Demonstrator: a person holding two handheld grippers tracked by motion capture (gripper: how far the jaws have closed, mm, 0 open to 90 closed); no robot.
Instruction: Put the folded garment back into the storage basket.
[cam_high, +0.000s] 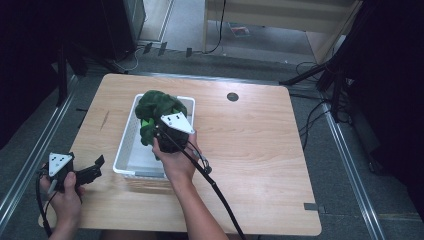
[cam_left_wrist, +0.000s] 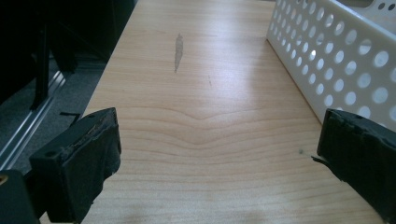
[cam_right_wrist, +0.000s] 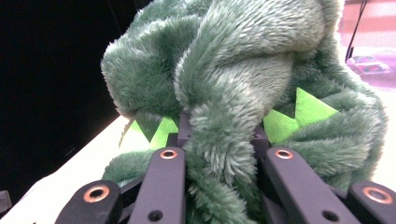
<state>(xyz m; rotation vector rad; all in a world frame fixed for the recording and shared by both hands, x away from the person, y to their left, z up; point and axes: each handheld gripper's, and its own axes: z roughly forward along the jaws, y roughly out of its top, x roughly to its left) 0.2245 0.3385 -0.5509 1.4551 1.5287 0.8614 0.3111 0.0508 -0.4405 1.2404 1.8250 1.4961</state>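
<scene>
A person stands at a wooden table (cam_high: 260, 150) with a black gripper in each hand. The right gripper (cam_high: 159, 131) is over the white basket (cam_high: 131, 131) that sits on the left part of the table. Its jaws are squeezed tight on a green fluffy toy (cam_high: 156, 107). In the right gripper view a fat fold of the toy's (cam_right_wrist: 243, 79) fur is pinched between the two black jaws, and small bright green felt spikes (cam_right_wrist: 306, 112) poke out beside it. The right gripper (cam_right_wrist: 224, 140) holds the toy close, so the soft fur bulges up and around the jaws. From above, the toy sits in the far half of the basket and sticks up over its rim, and the near half of the basket shows a bare white floor.

The left gripper (cam_high: 92, 170) is low by the near left corner of the table, just beside the basket. Its jaws are wide apart with nothing between them. In the left gripper view the left gripper (cam_left_wrist: 217, 156) looks along the bare wood, with the basket's (cam_left_wrist: 336, 51) wall full of round holes on one side. A dark scratch (cam_left_wrist: 178, 49) marks the wood farther on
</scene>
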